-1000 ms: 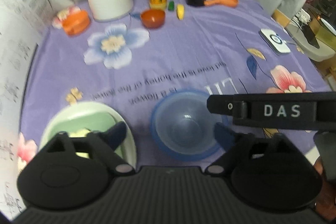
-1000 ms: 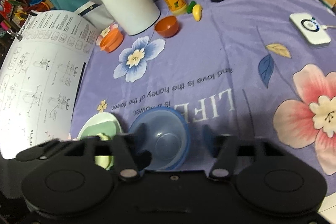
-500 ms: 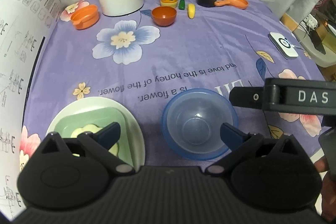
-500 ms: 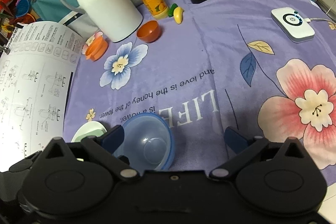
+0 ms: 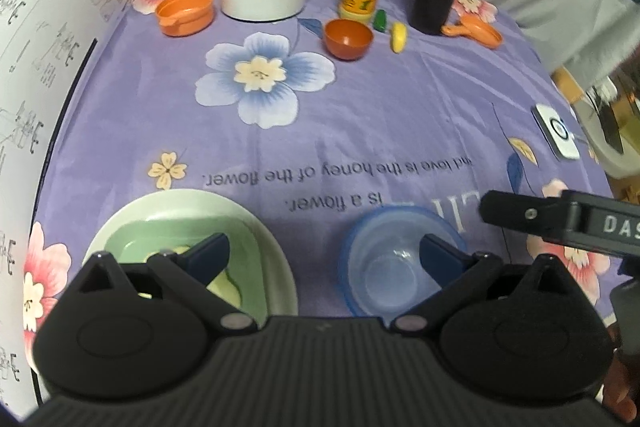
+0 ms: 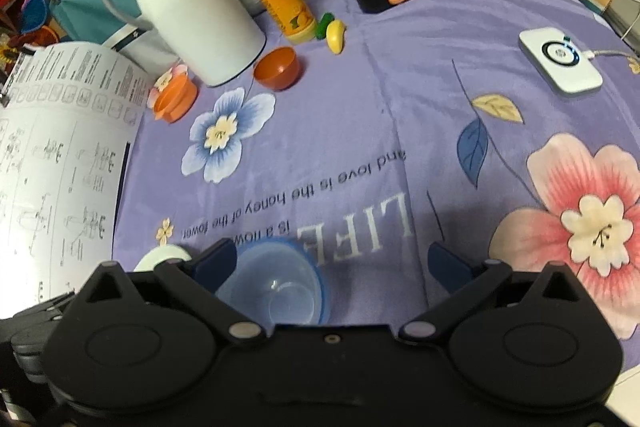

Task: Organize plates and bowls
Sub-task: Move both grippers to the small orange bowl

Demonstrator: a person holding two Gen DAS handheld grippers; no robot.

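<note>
Left wrist view is showing the green plates (image 5: 276, 267) sitting stacked near left, the blue bowl (image 5: 360, 259) lying apart to their right still unstacked, while the left gripper (image 5: 324, 251) and right gripper (image 6: 332, 261) are hovering spread wide, empty.

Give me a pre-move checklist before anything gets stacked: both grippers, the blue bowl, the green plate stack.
1. Left gripper open, nothing between its fingers: ok.
2. Right gripper open, holding nothing: ok.
3. Blue bowl upright and empty on the purple cloth: ok.
4. Green plate free to receive the bowl: not ok, a square green dish already sits in it.
5. Bowl centred between the right gripper's fingers: not ok, it sits toward the left finger.
</note>
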